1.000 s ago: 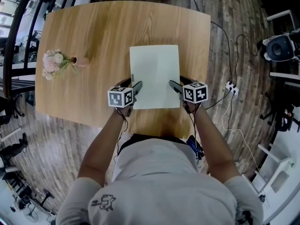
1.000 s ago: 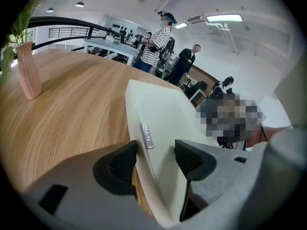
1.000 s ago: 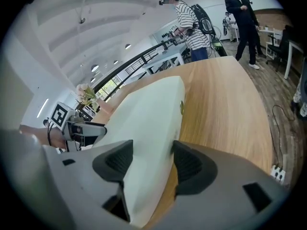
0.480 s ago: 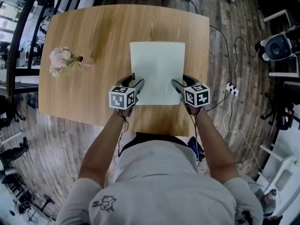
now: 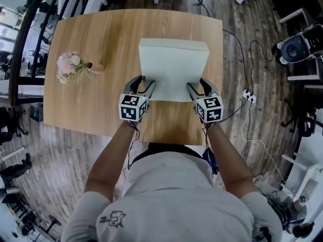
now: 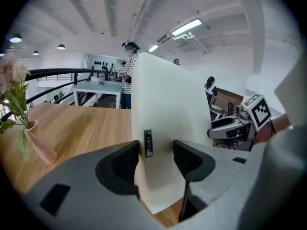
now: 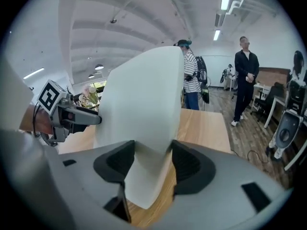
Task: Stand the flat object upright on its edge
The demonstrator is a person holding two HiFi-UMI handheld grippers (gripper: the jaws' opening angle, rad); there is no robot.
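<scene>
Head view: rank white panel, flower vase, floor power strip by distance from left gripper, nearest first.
1. White panel: between the closing jaws of the left gripper.
2. Flower vase: on the table, to its left.
3. Power strip: on the floor, far right.

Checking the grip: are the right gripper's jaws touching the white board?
Touching. The right gripper view shows the right gripper, jaws closing, both pressing the white board.
</scene>
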